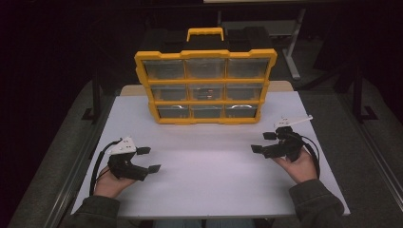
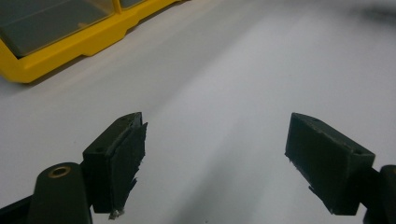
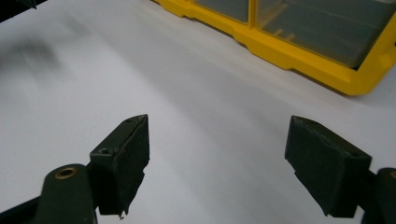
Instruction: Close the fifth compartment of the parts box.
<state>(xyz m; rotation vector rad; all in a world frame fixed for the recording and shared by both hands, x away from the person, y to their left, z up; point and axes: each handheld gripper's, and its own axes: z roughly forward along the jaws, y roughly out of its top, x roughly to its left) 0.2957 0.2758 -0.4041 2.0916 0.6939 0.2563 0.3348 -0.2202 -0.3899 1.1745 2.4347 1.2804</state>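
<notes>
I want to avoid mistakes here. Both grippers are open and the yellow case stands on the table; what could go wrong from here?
1. The case seems to stand upright on its edge, so a push from one gripper high on it might tip it backward.
2. The left gripper and right gripper are both open and hold nothing; grabbing only one side could twist the case.
3. The case stands near the far edge of the table, so it might slide off.

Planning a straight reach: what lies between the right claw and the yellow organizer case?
Nothing: in the high view, bare white table separates the right claw from the organizer case.
</notes>
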